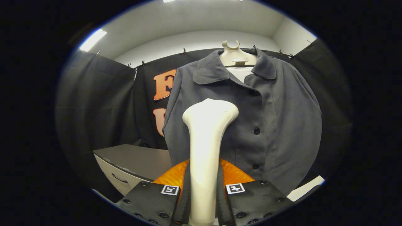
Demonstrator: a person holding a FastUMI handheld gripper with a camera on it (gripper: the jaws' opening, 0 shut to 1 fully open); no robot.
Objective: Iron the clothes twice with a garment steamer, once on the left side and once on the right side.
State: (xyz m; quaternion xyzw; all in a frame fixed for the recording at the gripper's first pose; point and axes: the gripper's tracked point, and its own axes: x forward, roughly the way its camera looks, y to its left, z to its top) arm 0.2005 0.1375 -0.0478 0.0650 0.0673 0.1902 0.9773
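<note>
Beyond cabinet [135, 160], hand-held gripper [203, 194] clamps steamer [207, 141] before unlabelled shirt [276, 125].

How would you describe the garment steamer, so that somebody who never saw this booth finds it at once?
Start from the grey shirt that hangs on a pale hanger in front of the black cloth wall. Directly before its front stands the garment steamer, a tall cream-white handle with a wider rounded head, clamped between the fingers of the hand-held gripper. It is the only pale, smooth thing against the dark shirt.
</note>
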